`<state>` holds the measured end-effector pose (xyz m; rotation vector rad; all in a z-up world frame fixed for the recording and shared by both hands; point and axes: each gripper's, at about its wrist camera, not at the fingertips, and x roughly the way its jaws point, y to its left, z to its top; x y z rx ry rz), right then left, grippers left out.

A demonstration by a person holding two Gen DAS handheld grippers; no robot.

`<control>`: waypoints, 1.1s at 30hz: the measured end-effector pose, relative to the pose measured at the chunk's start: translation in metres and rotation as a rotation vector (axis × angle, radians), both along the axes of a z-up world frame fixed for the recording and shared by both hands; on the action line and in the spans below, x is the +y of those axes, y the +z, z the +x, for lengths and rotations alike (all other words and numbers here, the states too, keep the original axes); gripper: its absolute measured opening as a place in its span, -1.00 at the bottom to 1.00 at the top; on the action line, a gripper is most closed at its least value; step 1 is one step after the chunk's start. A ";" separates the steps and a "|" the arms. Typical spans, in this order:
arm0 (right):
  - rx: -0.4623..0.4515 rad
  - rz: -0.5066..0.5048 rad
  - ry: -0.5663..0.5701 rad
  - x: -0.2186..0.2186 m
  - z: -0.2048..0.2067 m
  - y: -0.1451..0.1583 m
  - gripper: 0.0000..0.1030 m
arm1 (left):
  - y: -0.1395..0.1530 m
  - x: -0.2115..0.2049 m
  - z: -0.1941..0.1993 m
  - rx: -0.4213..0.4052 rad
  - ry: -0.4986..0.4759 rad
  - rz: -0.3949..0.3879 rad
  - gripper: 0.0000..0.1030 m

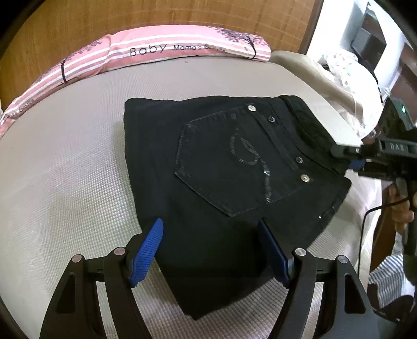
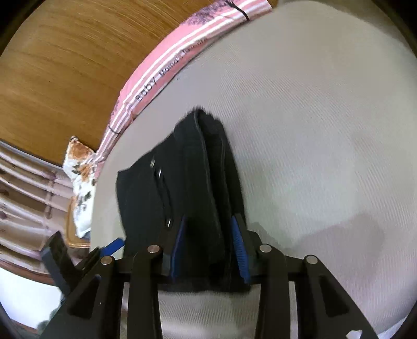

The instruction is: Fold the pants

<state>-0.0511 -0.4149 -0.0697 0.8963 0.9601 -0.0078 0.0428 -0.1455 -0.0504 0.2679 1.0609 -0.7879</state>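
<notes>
A pink striped pillow printed "Baby" lies along the top; grey mattress fills the centre; wooden headboard above.

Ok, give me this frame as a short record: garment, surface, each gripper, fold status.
garment: black pants, folded into a compact stack, back pocket facing up
surface: grey mattress, pink striped pillow along its far edge
left gripper: open, straddling the stack's near edge
right gripper: one end of the stack between its jaws; whether the pads press is unclear
fold status: looks folded
</notes>
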 end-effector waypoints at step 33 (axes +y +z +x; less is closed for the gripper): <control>0.049 -0.146 -0.063 0.014 -0.015 0.006 -0.38 | 0.002 0.006 -0.016 -0.005 0.037 0.063 0.46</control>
